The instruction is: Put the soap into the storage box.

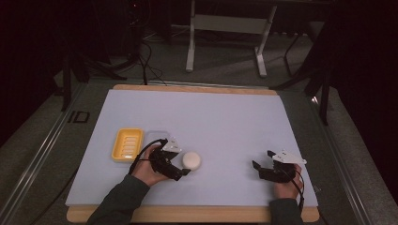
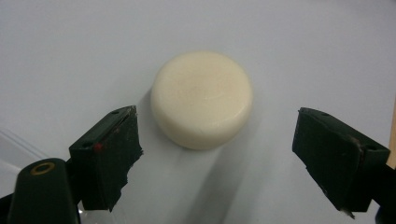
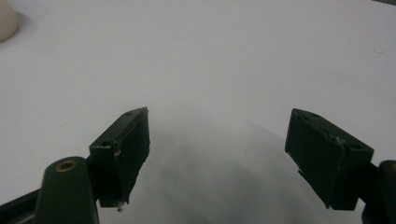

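Black fingers [image 2: 112,154] of the left gripper [image 1: 180,168] stand spread wide in the left gripper view, and nothing is between them: the round cream soap bar [image 2: 202,99] lies flat on the counter [image 1: 225,122] just ahead of the tips, centred on the gap. From above, the soap bar [image 1: 191,160] sits just to the right of that gripper and close to its tips, apart from them as far as I can judge. Being a disc, it has no long axis to line up with, so any approach across its width should serve; a short push forward would likely put it between the pads.

Measured from the soap bar, the left hand [image 1: 148,169] is by far the nearer. The right gripper [image 1: 260,169] rests well off to the bar's right, fingers [image 3: 122,156] likewise parted over bare surface, with a sliver of the bar at the far left edge of its own view. A yellow soap dish [image 1: 127,144] lies to the bar's left, beyond the left hand, with what may be a clear lid [image 1: 157,138] beside it, though that is faint.

White sheeting covers the counter, edged in wood. Beyond it the room is dim, with grey floor, white stand legs [image 1: 225,42] and trailing cables [image 1: 148,65].
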The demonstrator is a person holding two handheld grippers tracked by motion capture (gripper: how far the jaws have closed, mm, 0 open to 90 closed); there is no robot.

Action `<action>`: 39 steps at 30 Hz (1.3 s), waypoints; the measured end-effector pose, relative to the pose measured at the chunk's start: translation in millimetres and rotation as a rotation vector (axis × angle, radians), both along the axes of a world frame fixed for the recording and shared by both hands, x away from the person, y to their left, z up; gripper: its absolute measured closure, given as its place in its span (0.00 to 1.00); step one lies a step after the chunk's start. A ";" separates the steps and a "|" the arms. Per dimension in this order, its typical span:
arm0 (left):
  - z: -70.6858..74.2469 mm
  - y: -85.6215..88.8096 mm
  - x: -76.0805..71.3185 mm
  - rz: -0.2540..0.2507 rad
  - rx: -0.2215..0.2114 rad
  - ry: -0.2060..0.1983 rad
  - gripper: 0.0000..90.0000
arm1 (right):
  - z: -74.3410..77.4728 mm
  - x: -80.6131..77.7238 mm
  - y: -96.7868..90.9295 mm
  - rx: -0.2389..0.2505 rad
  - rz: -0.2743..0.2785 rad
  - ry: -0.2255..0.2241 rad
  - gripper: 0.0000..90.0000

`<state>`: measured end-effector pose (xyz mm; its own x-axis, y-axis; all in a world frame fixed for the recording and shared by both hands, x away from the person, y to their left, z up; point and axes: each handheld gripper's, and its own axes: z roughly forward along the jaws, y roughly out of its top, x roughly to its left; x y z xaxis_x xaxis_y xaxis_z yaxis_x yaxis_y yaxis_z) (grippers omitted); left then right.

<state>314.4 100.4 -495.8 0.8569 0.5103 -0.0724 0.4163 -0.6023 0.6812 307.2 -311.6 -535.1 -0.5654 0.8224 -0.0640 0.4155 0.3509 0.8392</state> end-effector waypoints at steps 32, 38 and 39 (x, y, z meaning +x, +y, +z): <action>-17.3 -20.4 15.8 0.030 0.041 0.041 0.17 | 0.1 -0.1 0.0 0.000 0.000 0.002 0.24; -21.1 -24.0 15.9 0.038 0.056 0.032 0.17 | 0.1 0.1 0.1 -0.001 0.000 0.004 0.24; -21.6 -24.6 16.0 0.034 0.056 0.037 0.17 | 0.1 0.1 0.2 -0.002 0.000 0.004 0.24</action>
